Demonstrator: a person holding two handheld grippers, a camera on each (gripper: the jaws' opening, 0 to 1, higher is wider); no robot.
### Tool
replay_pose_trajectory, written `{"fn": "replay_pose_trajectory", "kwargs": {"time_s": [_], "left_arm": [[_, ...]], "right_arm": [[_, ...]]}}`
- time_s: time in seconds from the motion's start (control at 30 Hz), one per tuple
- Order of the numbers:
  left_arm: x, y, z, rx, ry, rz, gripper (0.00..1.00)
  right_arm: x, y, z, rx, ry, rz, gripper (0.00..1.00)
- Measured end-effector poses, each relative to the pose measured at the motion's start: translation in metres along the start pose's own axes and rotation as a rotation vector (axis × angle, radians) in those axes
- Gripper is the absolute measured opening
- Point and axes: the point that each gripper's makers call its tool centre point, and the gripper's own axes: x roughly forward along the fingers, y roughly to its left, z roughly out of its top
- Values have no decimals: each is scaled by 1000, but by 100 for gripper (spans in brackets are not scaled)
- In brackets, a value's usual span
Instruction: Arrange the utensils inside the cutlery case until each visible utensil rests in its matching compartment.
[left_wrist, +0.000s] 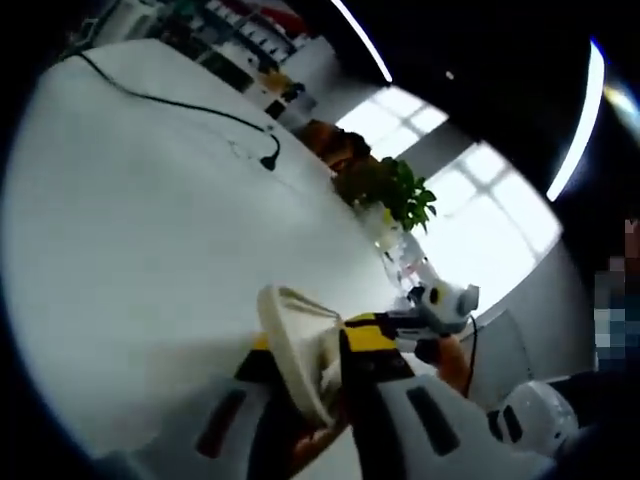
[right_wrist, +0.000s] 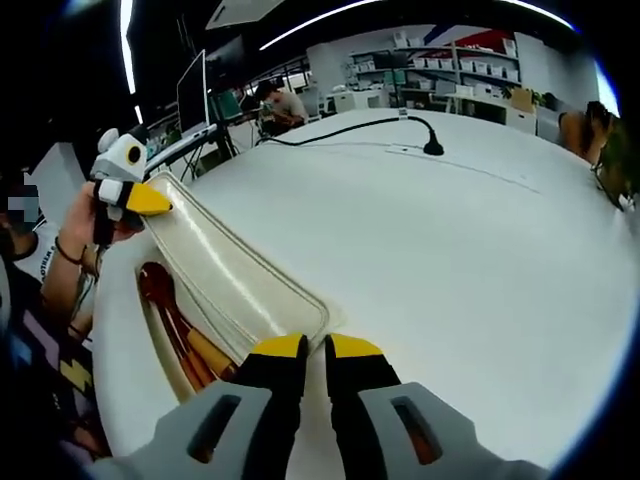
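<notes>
The cream cutlery case (right_wrist: 175, 375) lies at the table's left edge, with its translucent lid (right_wrist: 235, 265) raised beside it. In the tray lie a dark wooden spoon (right_wrist: 158, 285) and wooden sticks (right_wrist: 205, 352). My right gripper (right_wrist: 317, 348) has its yellow-tipped jaws pinched together on the lid's near corner. My left gripper (right_wrist: 140, 200), held by a hand, grips the lid's far end. In the left gripper view the cream lid (left_wrist: 290, 345) stands edge-on, clamped in the left gripper (left_wrist: 315, 345). Behind it is the right gripper (left_wrist: 435, 305).
A black cable with a plug (right_wrist: 432, 148) crosses the white table (right_wrist: 450, 260); it appears again as the cable (left_wrist: 270, 160). A green plant (left_wrist: 395, 190) stands at the table's far edge. A monitor (right_wrist: 192, 90) and a seated person (right_wrist: 280, 100) are beyond the table.
</notes>
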Motion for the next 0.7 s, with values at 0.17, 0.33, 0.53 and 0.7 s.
{"fn": "replay_pose_trajectory", "kwargs": {"time_s": [0.17, 0.33, 0.53, 0.7], "left_arm": [[-10, -7, -1, -82, -7, -40, 6], [-21, -5, -1, -78, -8, -34, 3], [-32, -13, -3, 9, -24, -54, 3], [-44, -19, 3, 119, -70, -39, 3]], "right_arm": [[-1, 2, 1, 51, -34, 23, 7], [-3, 1, 2, 81, -53, 43, 12], [-10, 0, 4, 0, -38, 25, 16], [-23, -8, 28, -132, -74, -25, 22]]}}
